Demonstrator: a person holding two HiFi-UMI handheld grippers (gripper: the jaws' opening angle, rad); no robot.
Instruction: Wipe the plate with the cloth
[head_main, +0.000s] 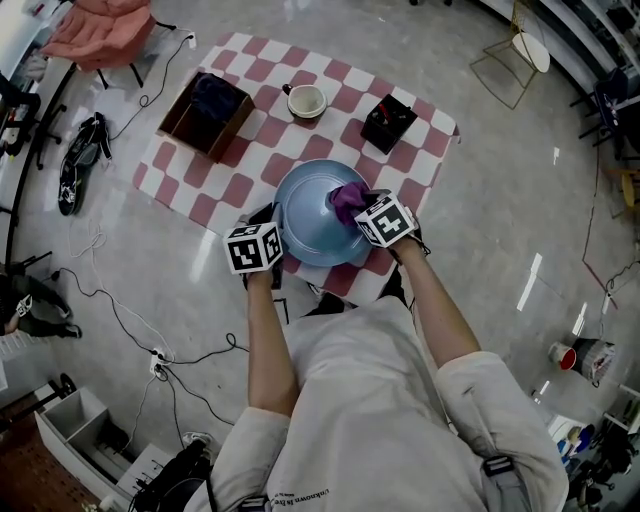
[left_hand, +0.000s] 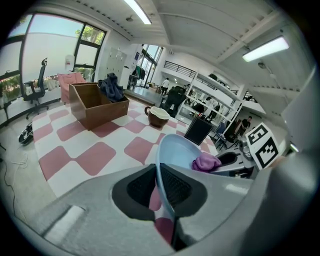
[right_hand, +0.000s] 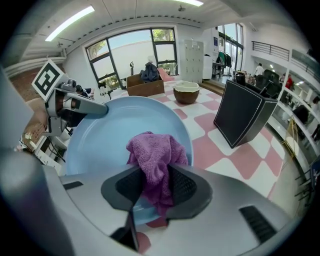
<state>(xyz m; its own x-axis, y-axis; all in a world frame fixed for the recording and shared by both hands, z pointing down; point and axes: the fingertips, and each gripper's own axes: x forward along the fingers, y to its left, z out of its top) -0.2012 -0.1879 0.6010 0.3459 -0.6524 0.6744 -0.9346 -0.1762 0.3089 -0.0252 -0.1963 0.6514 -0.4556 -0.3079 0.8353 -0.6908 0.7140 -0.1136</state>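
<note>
At left, grips rim of tilted blue plate (left_hand: 176, 150) in left claw (left_hand: 157, 189), jaws narrow; plate apparently raised off checked mat (head_main: 200, 190). At right, clamps purple cloth (right_hand: 152, 150) in right claw (right_hand: 156, 187), cloth bunched against plate's inner face near right rim.

Pale blue for the plate (head_main: 308, 222), purple for the cloth (head_main: 347, 199) — pink-and-white checks across the mat (head_main: 262, 128). Brown on the box (head_main: 228, 133), black on the case (head_main: 388, 122), brown outside and cream inside on the bowl (head_main: 306, 101).
</note>
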